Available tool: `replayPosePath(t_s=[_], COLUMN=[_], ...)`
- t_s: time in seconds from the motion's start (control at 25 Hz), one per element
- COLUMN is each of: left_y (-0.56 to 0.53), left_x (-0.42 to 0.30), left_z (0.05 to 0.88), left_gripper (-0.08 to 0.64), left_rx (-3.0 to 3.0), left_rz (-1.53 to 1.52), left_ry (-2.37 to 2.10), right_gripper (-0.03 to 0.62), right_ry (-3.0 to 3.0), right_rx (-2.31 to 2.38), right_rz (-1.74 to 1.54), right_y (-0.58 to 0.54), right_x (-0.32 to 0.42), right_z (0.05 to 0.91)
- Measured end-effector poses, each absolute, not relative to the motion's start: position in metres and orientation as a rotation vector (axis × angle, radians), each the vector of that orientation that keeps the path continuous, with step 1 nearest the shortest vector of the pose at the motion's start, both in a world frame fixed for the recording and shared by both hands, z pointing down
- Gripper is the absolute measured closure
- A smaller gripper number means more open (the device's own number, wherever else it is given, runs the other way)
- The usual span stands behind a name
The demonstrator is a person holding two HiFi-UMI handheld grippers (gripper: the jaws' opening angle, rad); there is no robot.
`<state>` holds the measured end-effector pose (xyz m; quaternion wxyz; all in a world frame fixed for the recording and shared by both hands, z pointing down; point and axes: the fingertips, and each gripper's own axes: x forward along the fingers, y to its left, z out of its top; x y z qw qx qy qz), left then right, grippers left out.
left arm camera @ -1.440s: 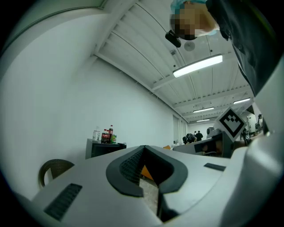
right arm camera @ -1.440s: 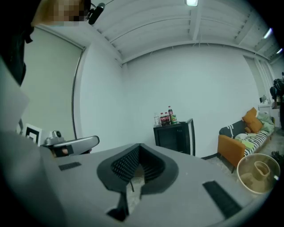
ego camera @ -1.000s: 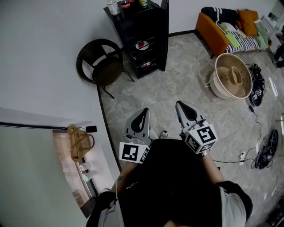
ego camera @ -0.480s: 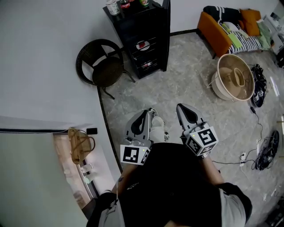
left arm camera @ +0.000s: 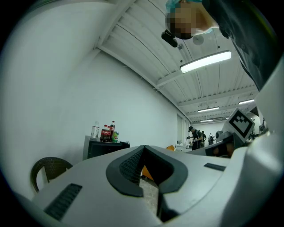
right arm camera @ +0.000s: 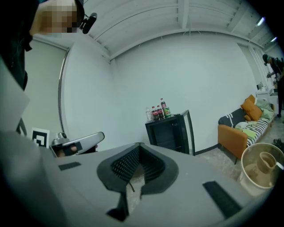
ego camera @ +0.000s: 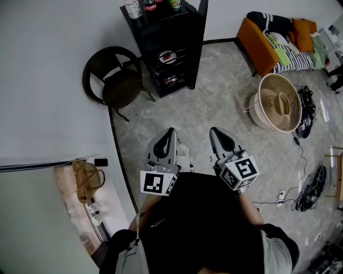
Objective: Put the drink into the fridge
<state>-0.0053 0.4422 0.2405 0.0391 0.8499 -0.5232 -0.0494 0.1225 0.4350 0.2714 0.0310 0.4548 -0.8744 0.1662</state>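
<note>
Drinks stand in a row on top of the black fridge, well apart from both grippers and touched by neither. The left gripper and right gripper hang side by side above the floor in front of the fridge, pointing toward it. Each has its jaws pressed together with nothing between them. A dark wicker chair sits beside the fridge against the wall.

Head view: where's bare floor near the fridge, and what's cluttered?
Bare floor runs from the fridge front to the rattan basket, with the wicker chair at picture left. Crowded: bottles stand on the fridge top; cables lie along the right.
</note>
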Motion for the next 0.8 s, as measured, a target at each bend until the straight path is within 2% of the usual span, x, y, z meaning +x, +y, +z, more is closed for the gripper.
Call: replayPosePath(t_s=[0.8], left_y=[0.244], left_x=[-0.031], left_z=[0.219], left_gripper=[0.551], left_rx=[2.682], left_rz=[-0.202], left_ry=[-1.565], right_gripper=[0.578], right_ry=[-2.673], right_rx=[1.428], right_rz=[0.486], right_y=[0.247], right_x=[0.091], right_z=[0.256])
